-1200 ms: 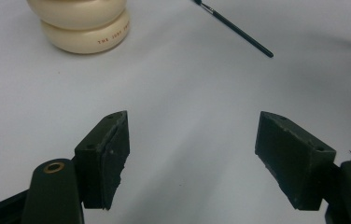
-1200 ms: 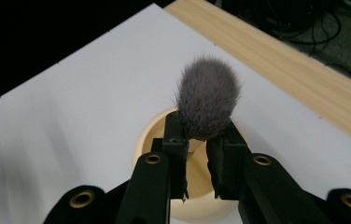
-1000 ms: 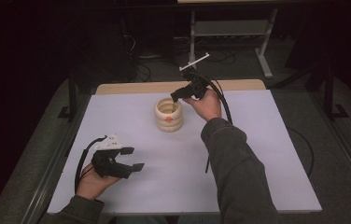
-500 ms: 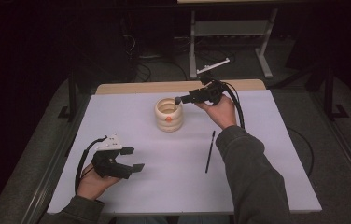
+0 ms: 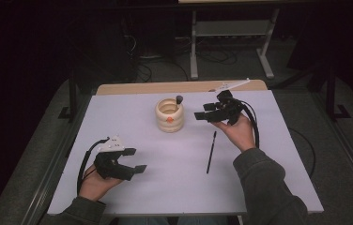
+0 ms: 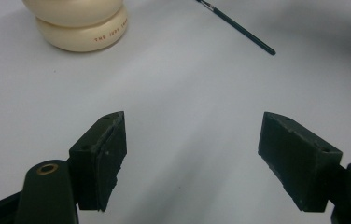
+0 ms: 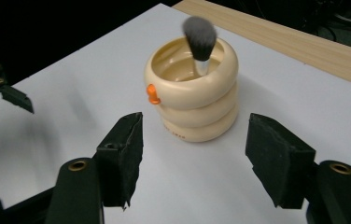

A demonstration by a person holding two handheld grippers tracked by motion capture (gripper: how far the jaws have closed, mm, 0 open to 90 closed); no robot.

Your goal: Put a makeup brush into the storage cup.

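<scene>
Cup (image 5: 169,115), cream and ribbed like three stacked rings, stands upright toward the far middle of the white surface (image 5: 174,187), which covers most of the high view and shows a wooden strip along its far edge. A small orange knob juts from the cup's side, and there is faint lettering on its lowest ring in the left gripper view (image 6: 79,23). The right gripper (image 5: 200,114), held in a hand (image 5: 238,132) just right of the cup, points at it with jaws spread wide and nothing between them; in the right gripper view the cup (image 7: 194,98) sits beyond the gap, apart from both jaws. The left gripper (image 5: 135,160) rests near the front left of the surface in the other hand (image 5: 95,185), also wide open and empty, well apart from the cup. A brush (image 7: 200,43) with a dark fluffy head stands in the cup, leaning on the rim, head up. A thin dark pencil (image 5: 211,152) lies flat on the surface right of centre, near the right hand, touching nothing else.
</scene>
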